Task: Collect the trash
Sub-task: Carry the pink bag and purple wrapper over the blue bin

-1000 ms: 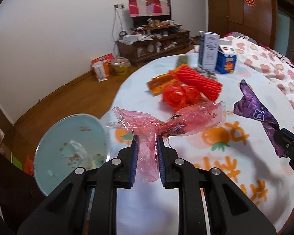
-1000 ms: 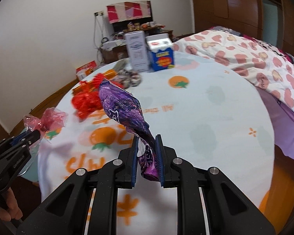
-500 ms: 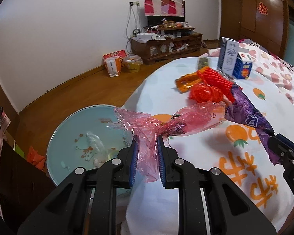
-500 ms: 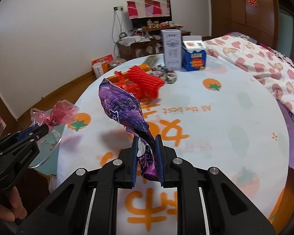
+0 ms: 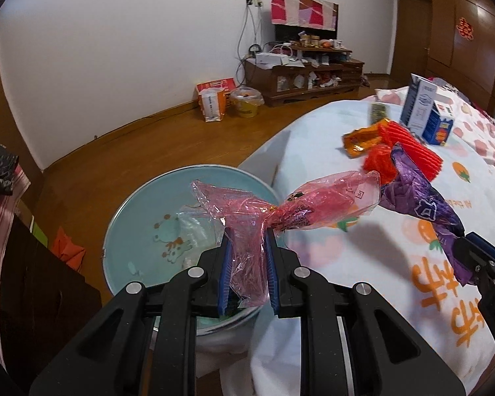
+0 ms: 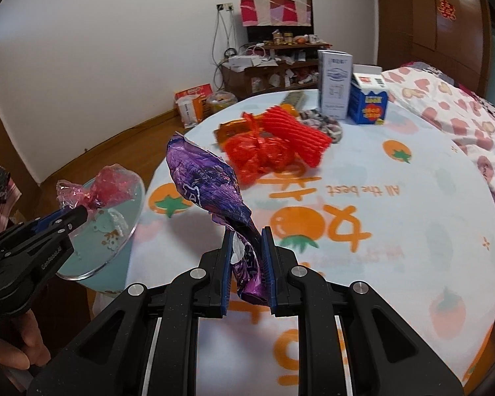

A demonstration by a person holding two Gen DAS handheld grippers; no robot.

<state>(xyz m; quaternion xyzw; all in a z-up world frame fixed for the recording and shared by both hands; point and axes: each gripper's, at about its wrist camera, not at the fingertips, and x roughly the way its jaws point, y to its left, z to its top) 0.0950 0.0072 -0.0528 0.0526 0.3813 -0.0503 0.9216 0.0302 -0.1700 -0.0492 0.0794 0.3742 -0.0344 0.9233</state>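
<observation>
I am carrying trash: left gripper (image 5: 246, 257) clamped on the pink wrapper (image 5: 290, 208) above the bin (image 5: 142, 217), right gripper (image 6: 246, 257) clamped on the purple wrapper (image 6: 204, 181) over the desk (image 6: 412, 231). Next, I judge, releasing both into the bin.

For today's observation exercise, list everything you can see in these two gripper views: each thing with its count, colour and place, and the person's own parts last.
pink wrapper: 1, clear pink, clamped in the left gripper, over the bin
purple wrapper: 1, purple foil, clamped in the right gripper, above the table
bin: 1, pale blue, on the floor beside the table
table: 1, round, white cloth with orange fruit prints
red net: 1, red foam, mid-table
red bag: 1, crumpled, in front of the net
orange wrapper: 1, beside the net
cartons: 2, white-and-blue and blue, far side of the table
left gripper: 1, black, blue pads, shut
right gripper: 1, black, blue pads, shut
hand: 1, holding the left gripper's handle
</observation>
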